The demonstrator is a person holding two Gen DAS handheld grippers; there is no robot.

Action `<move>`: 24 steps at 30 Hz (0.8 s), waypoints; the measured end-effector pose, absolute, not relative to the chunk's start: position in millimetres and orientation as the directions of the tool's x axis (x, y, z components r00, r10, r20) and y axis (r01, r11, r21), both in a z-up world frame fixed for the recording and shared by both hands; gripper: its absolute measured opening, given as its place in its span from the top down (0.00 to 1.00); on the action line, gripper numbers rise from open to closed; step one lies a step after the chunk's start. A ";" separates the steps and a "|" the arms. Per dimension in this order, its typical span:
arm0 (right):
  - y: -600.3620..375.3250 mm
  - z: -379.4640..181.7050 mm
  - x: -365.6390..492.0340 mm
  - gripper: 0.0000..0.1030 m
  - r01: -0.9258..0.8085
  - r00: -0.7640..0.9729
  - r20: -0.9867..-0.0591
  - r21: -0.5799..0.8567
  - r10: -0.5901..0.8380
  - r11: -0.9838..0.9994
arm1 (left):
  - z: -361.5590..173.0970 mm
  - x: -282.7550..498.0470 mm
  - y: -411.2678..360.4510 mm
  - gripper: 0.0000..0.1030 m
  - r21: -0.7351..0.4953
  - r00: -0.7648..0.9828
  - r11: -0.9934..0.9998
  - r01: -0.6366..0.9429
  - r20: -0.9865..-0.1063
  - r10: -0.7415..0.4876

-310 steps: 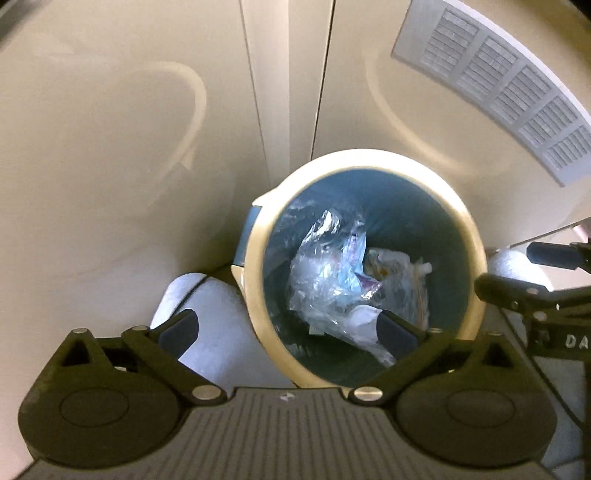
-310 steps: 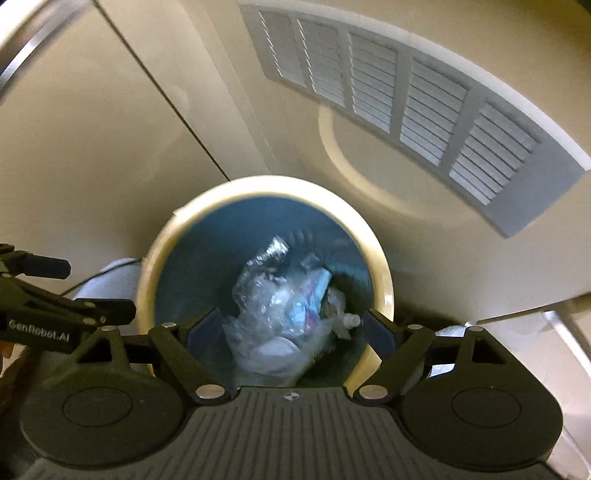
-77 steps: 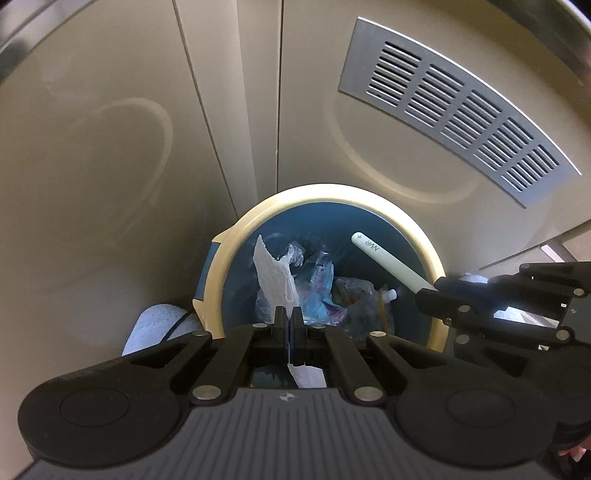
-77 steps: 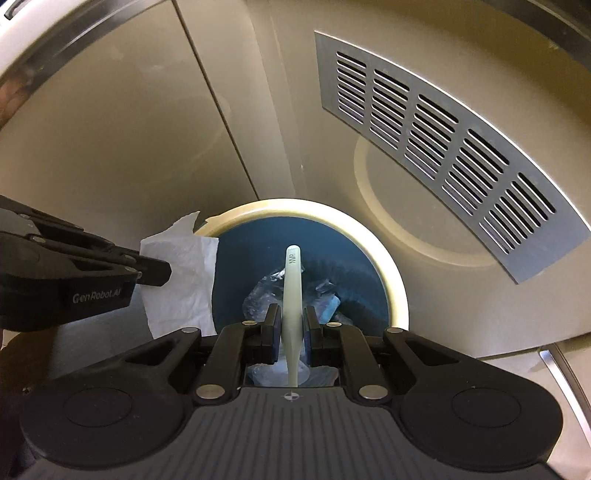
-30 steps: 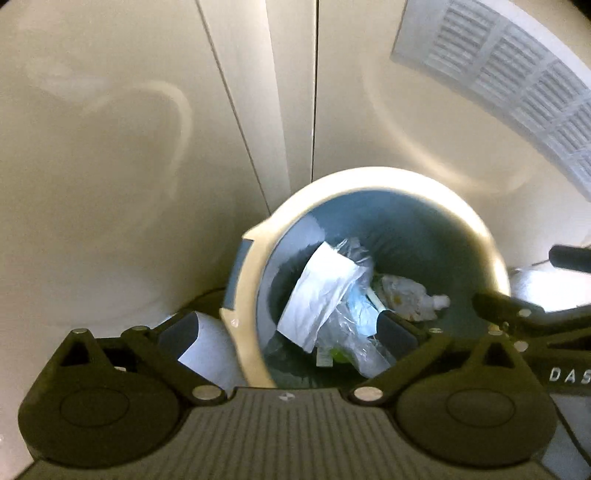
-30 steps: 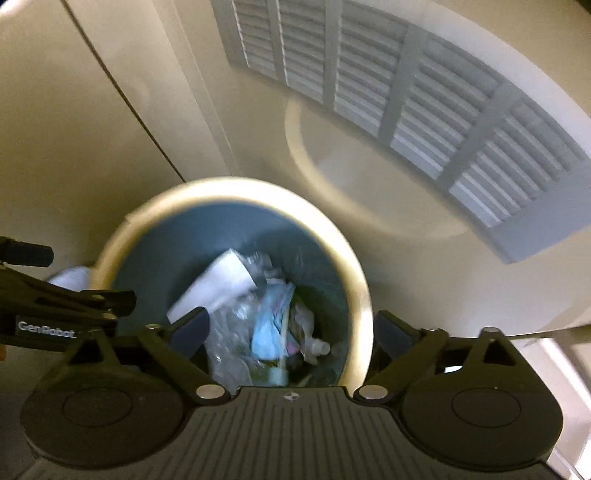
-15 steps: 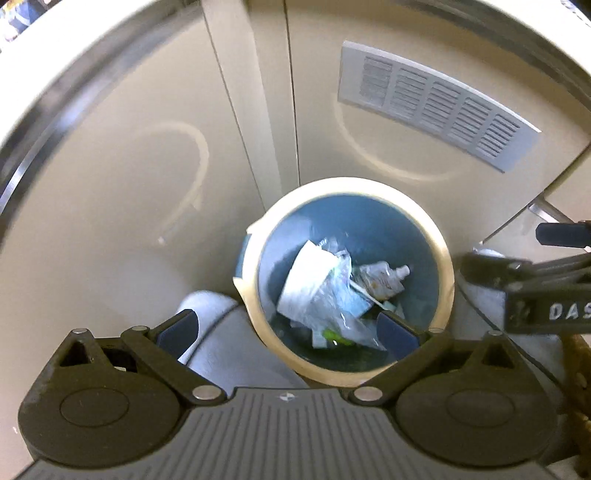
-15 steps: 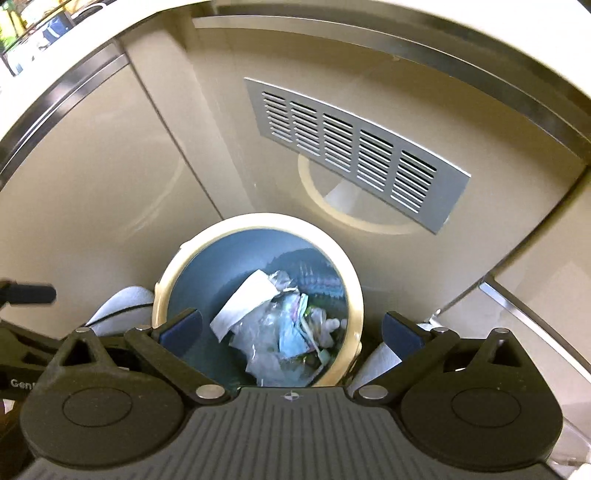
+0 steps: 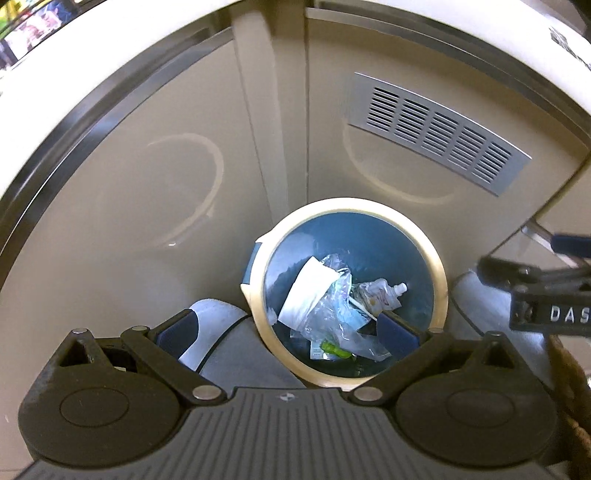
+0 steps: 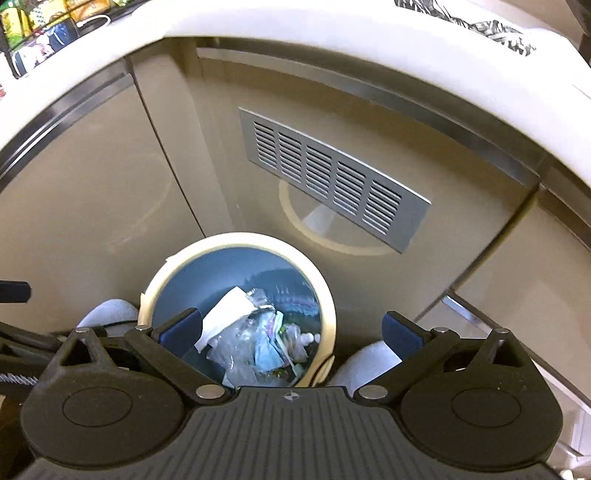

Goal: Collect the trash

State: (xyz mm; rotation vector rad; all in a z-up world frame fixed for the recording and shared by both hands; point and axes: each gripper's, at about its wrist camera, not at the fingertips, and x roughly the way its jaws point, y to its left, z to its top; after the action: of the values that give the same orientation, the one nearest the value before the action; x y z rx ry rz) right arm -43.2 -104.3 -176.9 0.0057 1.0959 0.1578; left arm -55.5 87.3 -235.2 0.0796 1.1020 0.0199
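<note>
1. Left gripper (image 9: 287,330): jaws spread wide, nothing between them, hovering above the bin.
2. Right gripper (image 10: 291,330): jaws likewise wide apart, empty; seen in left view as black linkage at 3 o'clock (image 9: 535,291).
3. Trash bin (image 9: 439,280), round, cream rim, blue inside, standing on floor against beige cabinet; centre-right in left view, at 7 o'clock of centre in right view (image 10: 236,239).
4. Inside bin: white paper napkin (image 9: 308,291) at 9 o'clock of the pile, leaning tilted on clear crumpled plastic wrap (image 9: 332,317); spouted pouch (image 9: 380,295) at 3 o'clock, cap pointing to 2 o'clock; small green scrap (image 9: 334,347) at 6 o'clock.
5. Same napkin in right view (image 10: 225,314), at 9 o'clock of the plastic.
6. Silver vent grille (image 10: 332,181) on cabinet door, at 1 o'clock from bin.
7. White shoes (image 9: 210,314) at 8 o'clock of bin, second (image 10: 365,358) at 4 o'clock, touching or just beside bin wall.
8. White countertop edge (image 10: 332,33) along 12 o'clock.
</note>
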 end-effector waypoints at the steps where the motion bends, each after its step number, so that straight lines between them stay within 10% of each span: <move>1: -103.0 -178.0 -43.5 0.00 -0.129 0.443 -0.887 0.078 0.128 0.989 | -234.9 -54.9 88.9 0.00 0.076 0.447 0.997 0.015 -0.892 0.061; 24: -92.2 -186.9 -42.5 0.00 -0.205 0.418 -0.898 0.059 0.141 0.977 | -242.3 -49.5 99.3 0.00 0.042 0.421 0.999 -0.012 -0.906 0.043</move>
State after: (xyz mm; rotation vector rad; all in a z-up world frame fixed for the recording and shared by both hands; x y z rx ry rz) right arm -42.5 -92.2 -186.9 -0.0634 1.1192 0.2176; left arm -49.5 99.3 -242.3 0.0311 1.1363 0.0346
